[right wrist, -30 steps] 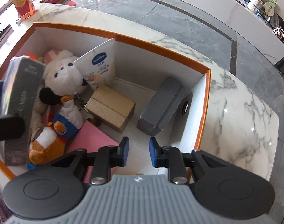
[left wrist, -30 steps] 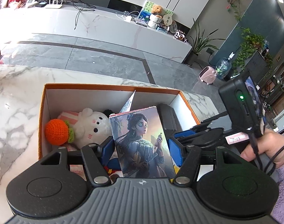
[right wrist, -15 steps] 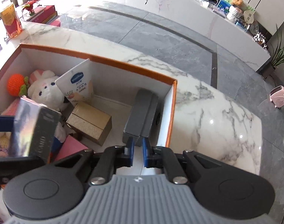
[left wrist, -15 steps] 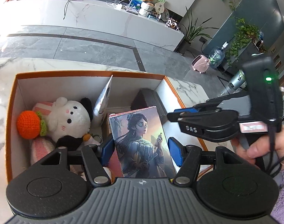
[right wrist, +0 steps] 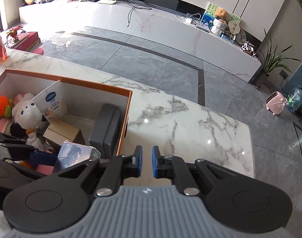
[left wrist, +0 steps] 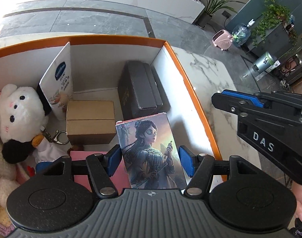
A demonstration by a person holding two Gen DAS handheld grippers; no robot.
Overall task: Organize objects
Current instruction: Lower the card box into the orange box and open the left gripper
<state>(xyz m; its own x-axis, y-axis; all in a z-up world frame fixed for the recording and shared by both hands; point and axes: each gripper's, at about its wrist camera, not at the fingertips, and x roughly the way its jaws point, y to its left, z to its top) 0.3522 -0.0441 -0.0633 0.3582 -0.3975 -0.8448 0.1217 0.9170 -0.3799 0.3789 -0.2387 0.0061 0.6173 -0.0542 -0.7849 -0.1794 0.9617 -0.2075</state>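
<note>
Our left gripper [left wrist: 149, 159] holds the illustrated card box with a painted armoured figure on its face [left wrist: 151, 150], blue pads pressed against its two long sides, and carries it upright over the near part of the orange-rimmed white cardboard storage box [left wrist: 192, 91]. Our right gripper [right wrist: 146, 161] is closed on nothing; its jaws stand almost together above the white veined marble tabletop [right wrist: 190, 123], just outside the storage box's right wall.

We judge the sorting well along but unfinished. Already inside lie a dark grey rectangular case [left wrist: 139, 91] against the right wall, a plain brown cardboard carton [left wrist: 90, 122] in the middle, a white pouch with a blue oval logo [left wrist: 60, 81] leaning at the back, a white plush rabbit [left wrist: 14, 107], a black-and-white plush with a metal keyring [left wrist: 26, 144], a flat pink item [left wrist: 81, 158] and, in the right wrist view, an orange crocheted ball [right wrist: 1, 106]. The card box remains to be set down and let go.

The free floor looks narrow: the gap lies between the grey case, the brown carton and the pink item, so we would lower the card box straight there, minding the case's near end. The right gripper is clear of that path. Beyond the table are grey floor tiles and a long white marble bench [right wrist: 170, 25].
</note>
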